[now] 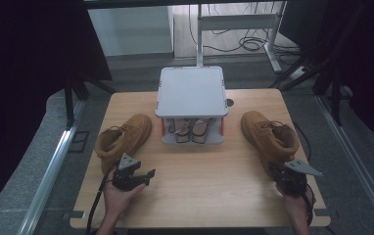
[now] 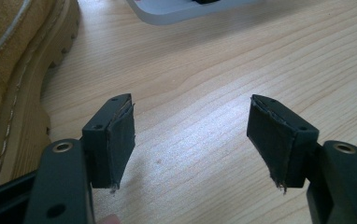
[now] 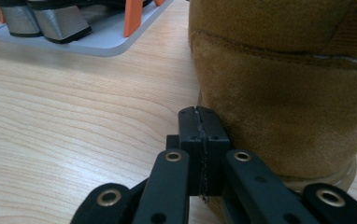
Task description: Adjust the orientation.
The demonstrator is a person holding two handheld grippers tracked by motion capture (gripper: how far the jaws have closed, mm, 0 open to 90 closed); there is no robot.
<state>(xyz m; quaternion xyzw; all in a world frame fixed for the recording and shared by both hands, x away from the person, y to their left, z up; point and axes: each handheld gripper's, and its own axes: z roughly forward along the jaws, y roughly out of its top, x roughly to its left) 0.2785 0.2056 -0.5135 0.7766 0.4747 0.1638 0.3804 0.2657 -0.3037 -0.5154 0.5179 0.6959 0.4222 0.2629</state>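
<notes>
While the wooden table (image 1: 195, 171) carries a grey two-level rack (image 1: 191, 93) at its far middle, two tan suede boots lie at each side of it. Near the left boot (image 1: 121, 139), the left gripper (image 1: 143, 177) has its jaws wide apart, holding nothing. Just beside the heel of the right boot (image 1: 269, 136), the right gripper (image 3: 198, 114) has its jaws pressed together, empty.

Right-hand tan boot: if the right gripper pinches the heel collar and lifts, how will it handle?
The boot looks bulky with a thick lugged sole, so probably heavy for a pinch grip, and the toe would likely sag. The suede upper looks soft and may buckle rather than lift stiffly, though it is unlikely to slip. The right gripper is shut beside the heel.
</notes>
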